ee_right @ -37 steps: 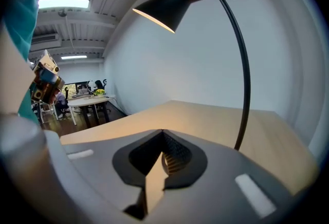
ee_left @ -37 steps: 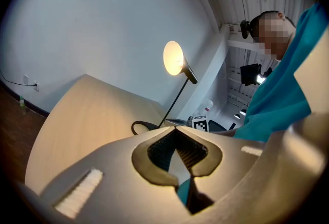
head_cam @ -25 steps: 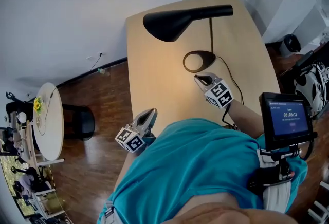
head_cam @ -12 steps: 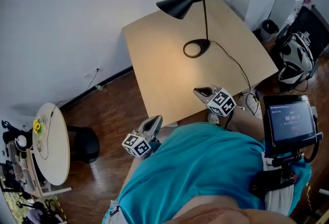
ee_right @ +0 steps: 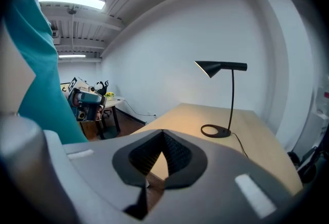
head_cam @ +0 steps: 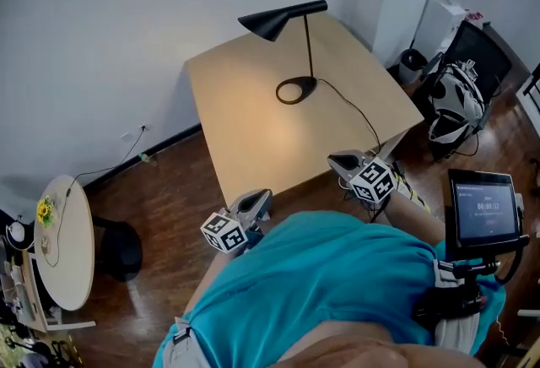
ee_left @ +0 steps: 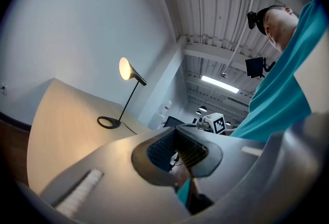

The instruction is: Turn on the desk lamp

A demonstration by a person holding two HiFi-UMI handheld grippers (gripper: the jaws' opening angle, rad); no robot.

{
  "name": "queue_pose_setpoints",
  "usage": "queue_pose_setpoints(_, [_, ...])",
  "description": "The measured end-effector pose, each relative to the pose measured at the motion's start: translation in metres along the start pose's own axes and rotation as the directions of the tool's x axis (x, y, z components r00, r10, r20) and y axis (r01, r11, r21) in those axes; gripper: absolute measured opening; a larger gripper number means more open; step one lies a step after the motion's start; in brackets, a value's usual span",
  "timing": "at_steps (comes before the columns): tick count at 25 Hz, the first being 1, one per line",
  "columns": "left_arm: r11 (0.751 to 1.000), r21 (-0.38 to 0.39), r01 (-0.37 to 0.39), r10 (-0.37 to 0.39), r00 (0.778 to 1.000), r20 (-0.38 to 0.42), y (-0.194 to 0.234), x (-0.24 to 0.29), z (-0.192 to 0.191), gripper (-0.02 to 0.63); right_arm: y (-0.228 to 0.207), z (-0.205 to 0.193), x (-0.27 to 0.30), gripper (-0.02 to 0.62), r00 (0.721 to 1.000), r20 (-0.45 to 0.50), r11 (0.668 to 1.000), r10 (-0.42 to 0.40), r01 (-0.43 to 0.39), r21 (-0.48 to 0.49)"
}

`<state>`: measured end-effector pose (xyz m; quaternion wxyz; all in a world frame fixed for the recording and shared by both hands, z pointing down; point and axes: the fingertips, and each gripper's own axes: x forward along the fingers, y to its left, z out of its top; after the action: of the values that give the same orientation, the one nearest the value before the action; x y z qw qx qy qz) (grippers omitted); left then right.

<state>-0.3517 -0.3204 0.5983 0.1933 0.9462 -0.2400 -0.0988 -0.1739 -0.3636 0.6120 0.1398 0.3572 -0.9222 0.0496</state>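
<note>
The left hand-held gripper (head_cam: 253, 204) and right hand-held gripper (head_cam: 344, 162), both closed and empty, have backed off the tabletop (head_cam: 253, 134); the desk lamp (head_cam: 272, 21) glows, so the task looks done.

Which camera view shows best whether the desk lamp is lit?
The left gripper view: it looks up into the desk lamp's shade, whose inside glows yellow. The head view shows only the shade's black top and warm light on the desk. The right gripper view shows the shade side-on, its underside faintly lit.
</note>
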Motion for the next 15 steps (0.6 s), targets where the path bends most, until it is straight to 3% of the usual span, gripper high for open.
queue_pose_setpoints(5, [1.000,0.031,0.007,-0.007,1.000,-0.002,-0.073,0.035,-0.019,0.000,0.000,-0.006,-0.091,0.002,0.999,0.035,1.000,0.023,-0.022,-0.022])
queue_pose_setpoints(10, [0.998,-0.013,-0.061,0.061,0.998,-0.003,-0.135,0.079,-0.077,0.000,-0.028,-0.048,-0.164,0.002,0.995,0.063,0.996,0.078,-0.080,0.031])
queue_pose_setpoints(15, [0.986,0.017,-0.165,0.165,0.986,-0.016,-0.188,0.087,-0.132,0.000,-0.025,-0.100,-0.202,0.003,0.981,0.090,0.983,0.173,-0.178,0.054])
